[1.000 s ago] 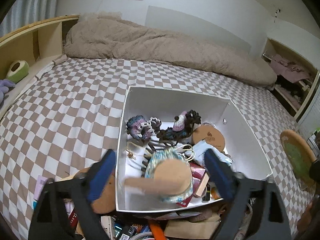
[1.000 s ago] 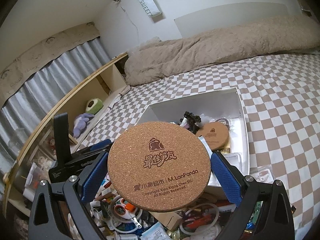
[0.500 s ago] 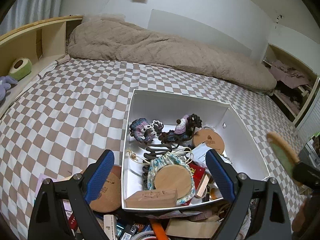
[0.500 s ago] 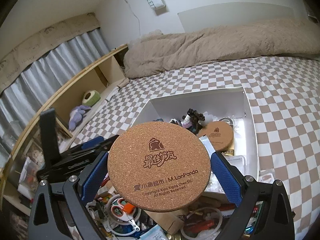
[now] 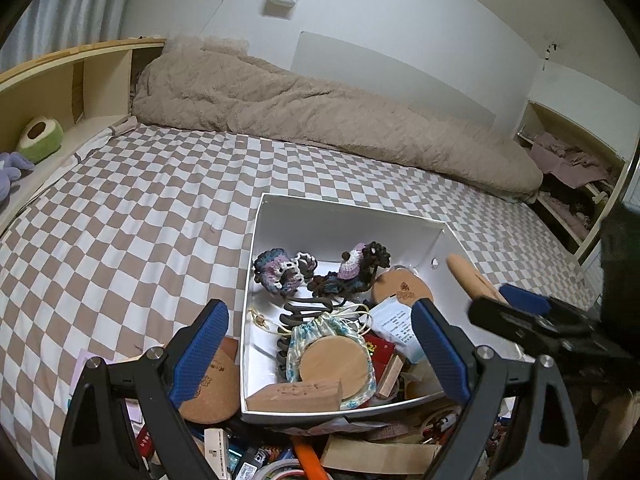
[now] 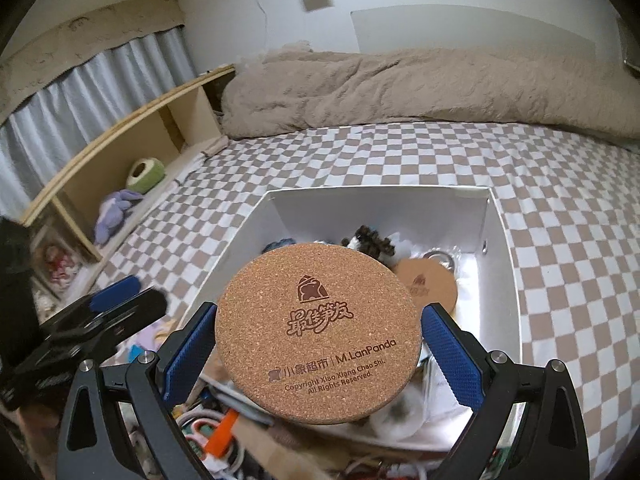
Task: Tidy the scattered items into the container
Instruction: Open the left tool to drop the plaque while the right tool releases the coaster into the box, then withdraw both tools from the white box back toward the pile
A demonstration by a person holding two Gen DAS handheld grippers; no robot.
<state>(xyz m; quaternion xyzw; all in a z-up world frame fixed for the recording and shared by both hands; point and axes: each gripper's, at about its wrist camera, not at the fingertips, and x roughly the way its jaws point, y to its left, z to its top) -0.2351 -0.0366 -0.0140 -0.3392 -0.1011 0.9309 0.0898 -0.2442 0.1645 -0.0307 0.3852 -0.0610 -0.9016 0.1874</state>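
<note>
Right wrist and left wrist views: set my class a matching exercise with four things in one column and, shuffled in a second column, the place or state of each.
Things
1. cork coaster
2. wooden block
3. avocado plush
4. left gripper

Places or states
A. on the side shelf
B. open, holding nothing
C. clamped in the right gripper
D. inside the white box, at its near wall

Pairs: 1-C, 2-D, 3-A, 4-B
</note>
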